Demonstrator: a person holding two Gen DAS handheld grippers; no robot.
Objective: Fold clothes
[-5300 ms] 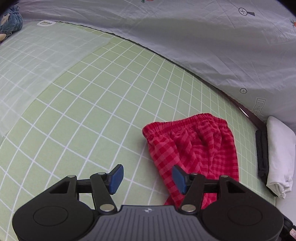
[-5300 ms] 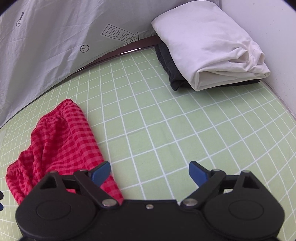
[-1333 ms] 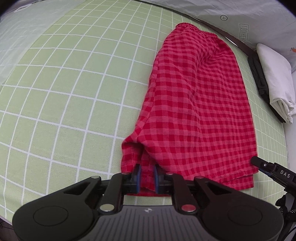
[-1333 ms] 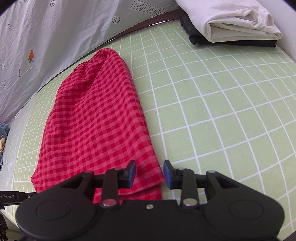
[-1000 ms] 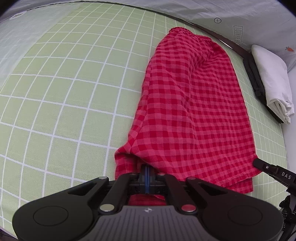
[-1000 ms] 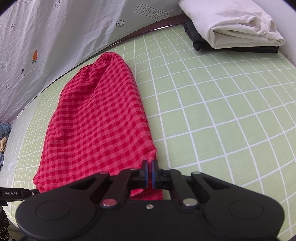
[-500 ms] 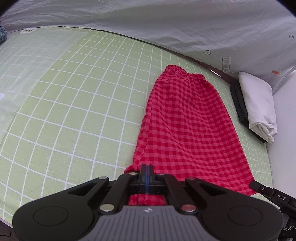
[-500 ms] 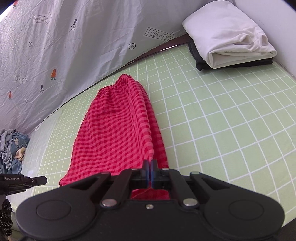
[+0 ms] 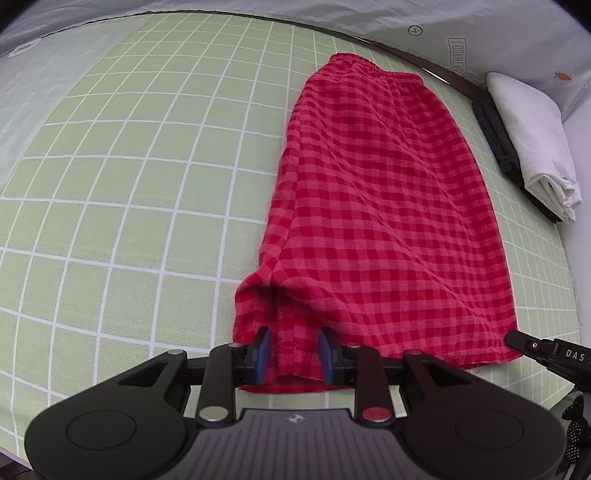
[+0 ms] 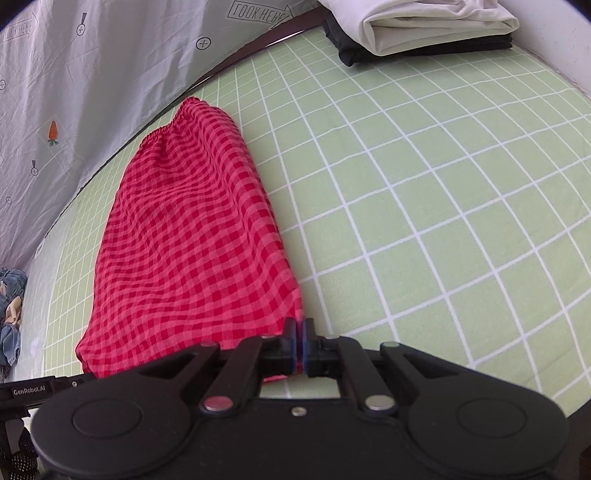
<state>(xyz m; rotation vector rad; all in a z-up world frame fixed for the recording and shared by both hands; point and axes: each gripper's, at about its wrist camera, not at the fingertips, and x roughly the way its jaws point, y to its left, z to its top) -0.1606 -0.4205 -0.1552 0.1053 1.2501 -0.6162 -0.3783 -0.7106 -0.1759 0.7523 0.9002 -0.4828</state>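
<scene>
Red checked shorts [image 9: 384,206] hem between parted left claw [image 9: 294,350]; right claw [image 10: 299,341] pinching corner.

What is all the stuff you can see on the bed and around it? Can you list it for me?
Checked shorts: one, red, spread flat in the middle of the sheet, elastic waistband at the far end.
Grid sheet: one, light green with white lines, covers the bed.
Folded white cloth: one, white, far right corner, on top of the dark one.
Folded dark cloth: one, black, under the white cloth.
Printed curtain: one, pale grey with small carrots and signs, behind the bed.
Denim pile: one heap, blue, far left edge.
Left tool: one, black with blue pads, open around the shorts' near hem.
Right tool: one, black with blue pads, shut on the hem's right corner.
</scene>
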